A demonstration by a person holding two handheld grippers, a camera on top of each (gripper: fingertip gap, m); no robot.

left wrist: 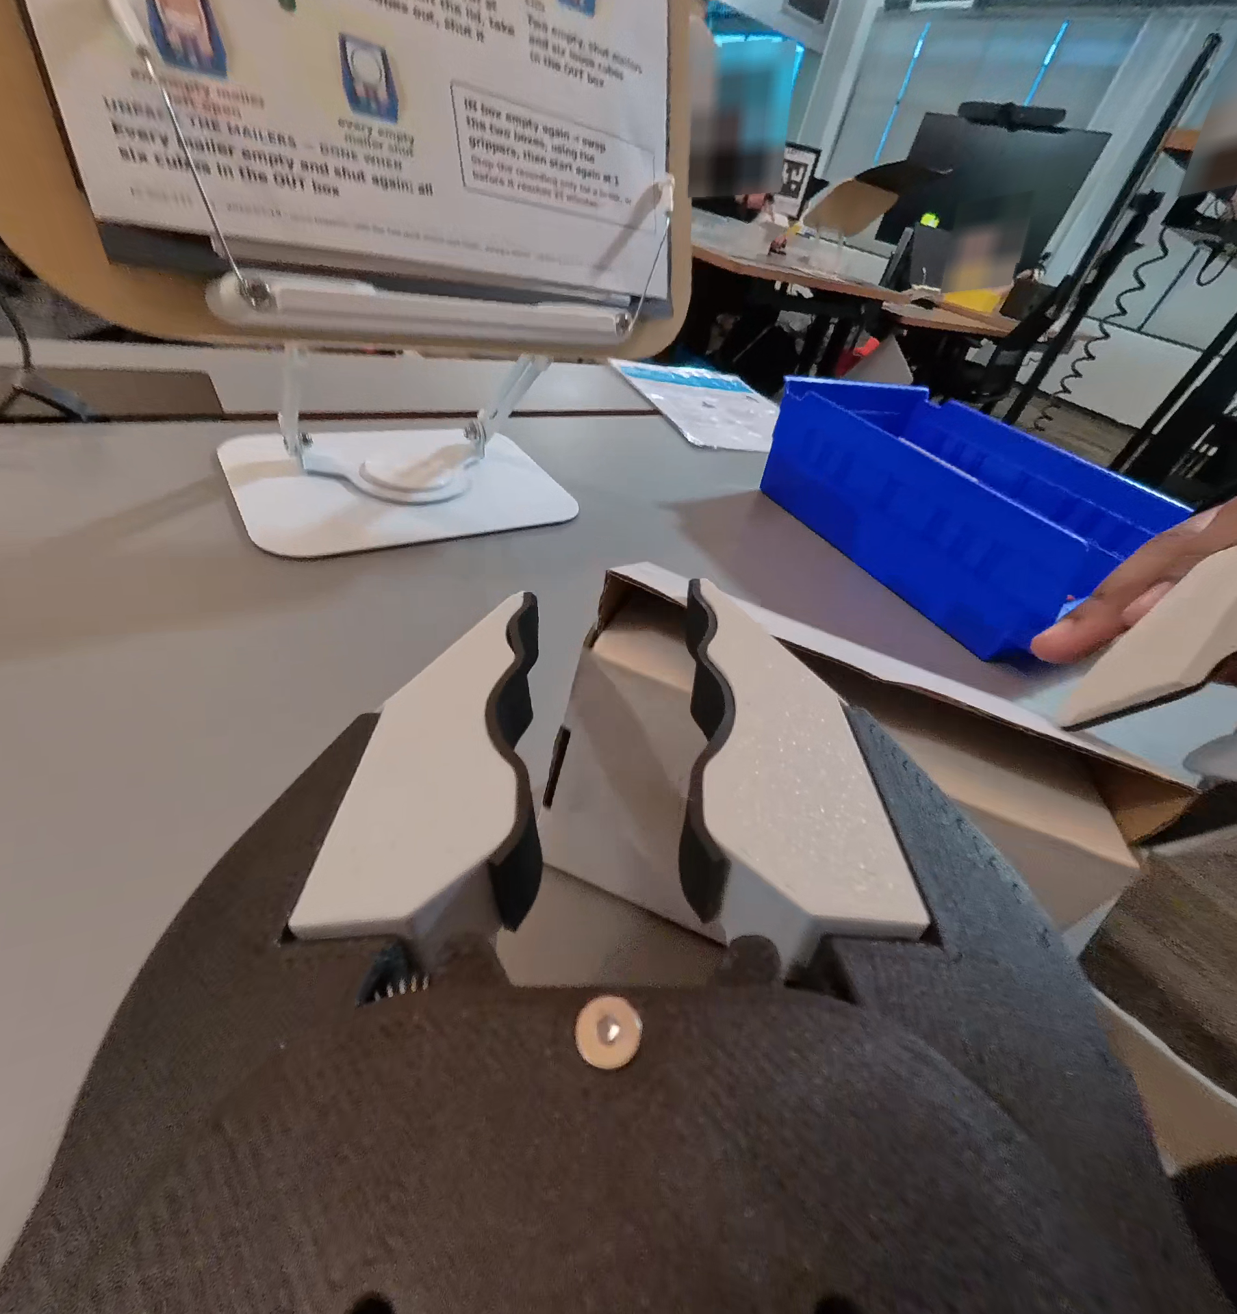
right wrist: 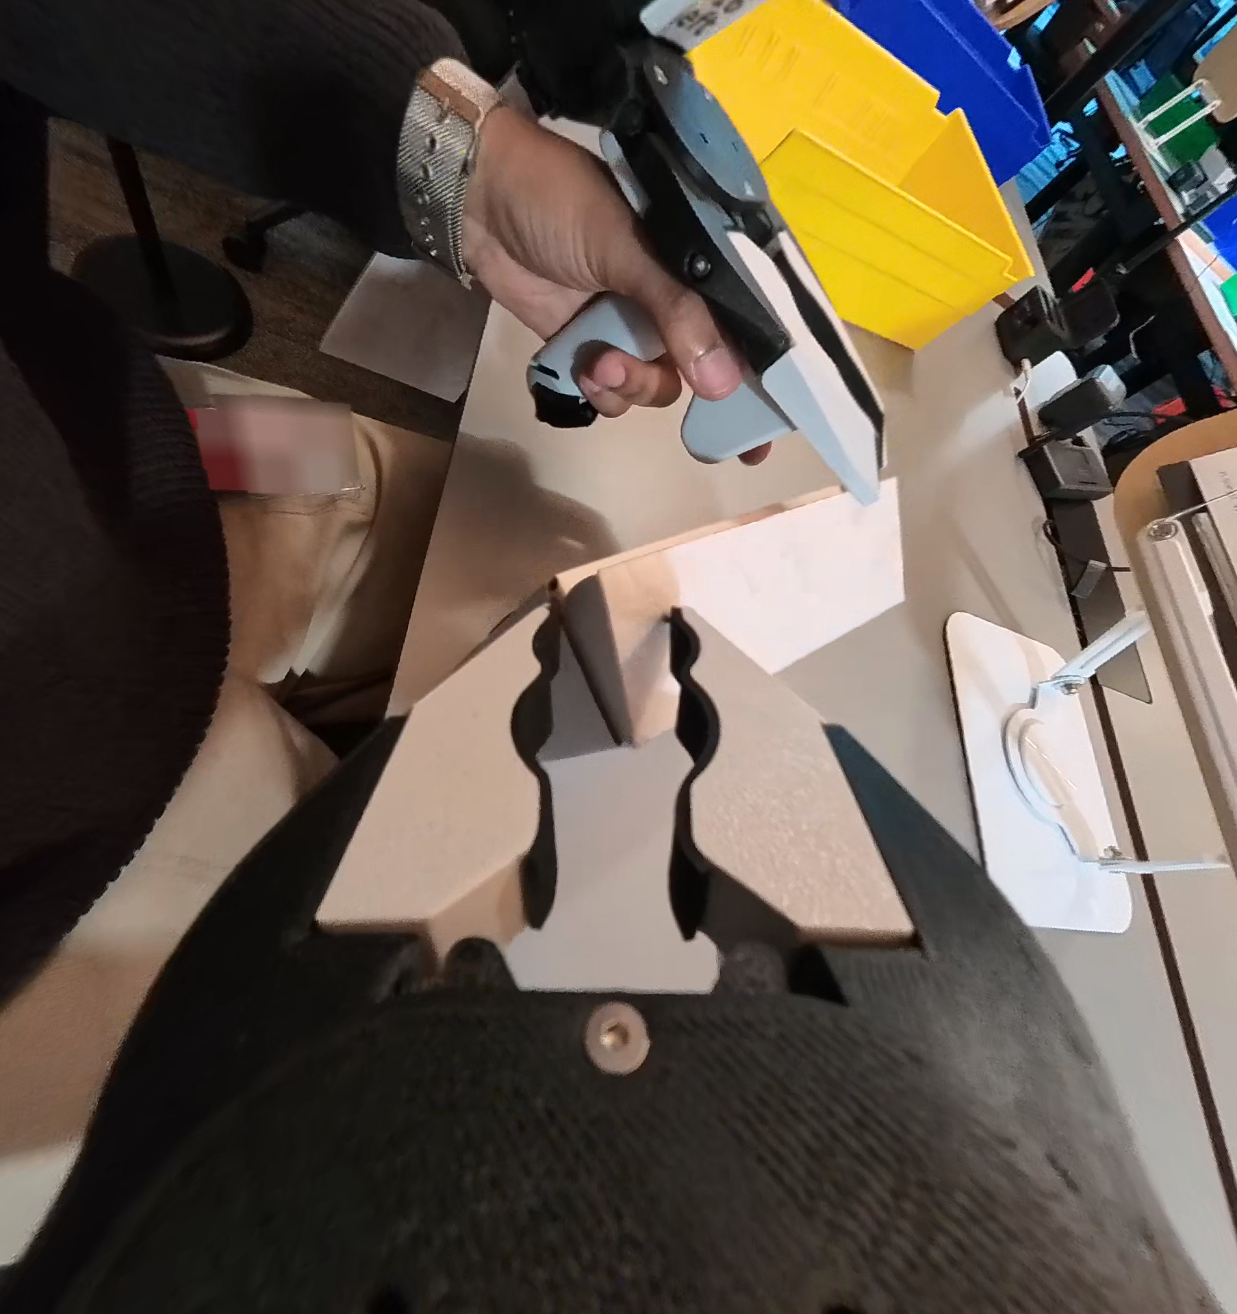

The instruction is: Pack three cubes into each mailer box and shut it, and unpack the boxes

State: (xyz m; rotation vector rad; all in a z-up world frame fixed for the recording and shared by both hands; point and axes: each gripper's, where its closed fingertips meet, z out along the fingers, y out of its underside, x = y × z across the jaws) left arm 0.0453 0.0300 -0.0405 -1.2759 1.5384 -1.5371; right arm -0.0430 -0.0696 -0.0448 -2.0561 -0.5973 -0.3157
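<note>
Blue bin (left wrist: 957,512) beside white mailer box (left wrist: 672,746); both jaws parted, gripping nothing.

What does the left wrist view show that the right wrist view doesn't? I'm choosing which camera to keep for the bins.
Only the left wrist view shows the blue bin from the side on the grey table, and the front of the instruction sheet. Only the right wrist view shows the yellow bin and the whole left gripper in a hand. Both show the white mailer box, lid partly raised, and the white stand base.
</note>
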